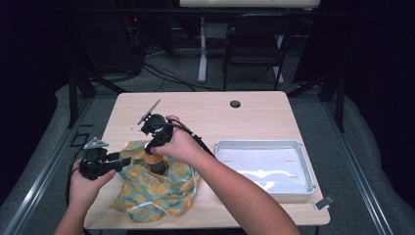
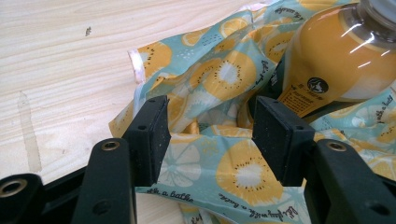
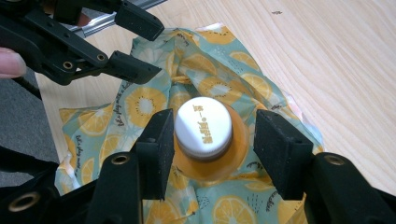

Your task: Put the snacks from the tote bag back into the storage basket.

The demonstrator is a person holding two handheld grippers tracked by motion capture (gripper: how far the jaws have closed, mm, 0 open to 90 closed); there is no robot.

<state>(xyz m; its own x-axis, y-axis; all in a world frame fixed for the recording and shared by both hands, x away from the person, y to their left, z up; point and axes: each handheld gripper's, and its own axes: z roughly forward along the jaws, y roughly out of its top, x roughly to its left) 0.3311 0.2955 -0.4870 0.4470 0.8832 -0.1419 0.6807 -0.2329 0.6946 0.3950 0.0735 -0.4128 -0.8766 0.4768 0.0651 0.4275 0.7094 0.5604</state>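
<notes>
An orange bottle [image 3: 204, 154] with a white cap [image 3: 203, 125] stands upright in a fruit-print bag [image 1: 156, 188] on the worktop [image 1: 254, 117], to the left of the grey tray [image 1: 266, 169].

The right gripper [image 3: 212, 144] points down over the bottle. Its fingers [image 3: 156, 144] stand apart on either side of the cap: the left pad lies just beside the cap, touching or nearly so, and the right pad stands clear of it with a gap. The bottle's shoulder shows below and between the two pads. Nothing is clamped.

The left gripper [image 2: 210, 135] comes level at the bag from the side away from the tray. Its fingers [image 2: 152, 135] are apart, with a fold of the bag's cloth lying between them; the pads do not press on it as far as the left gripper view shows. The bottle rises beyond its right finger, just past the fold. In the right gripper view the left gripper's two fingers [image 3: 133, 67] sit above the bag's far edge, near the bottle but apart from it.
</notes>
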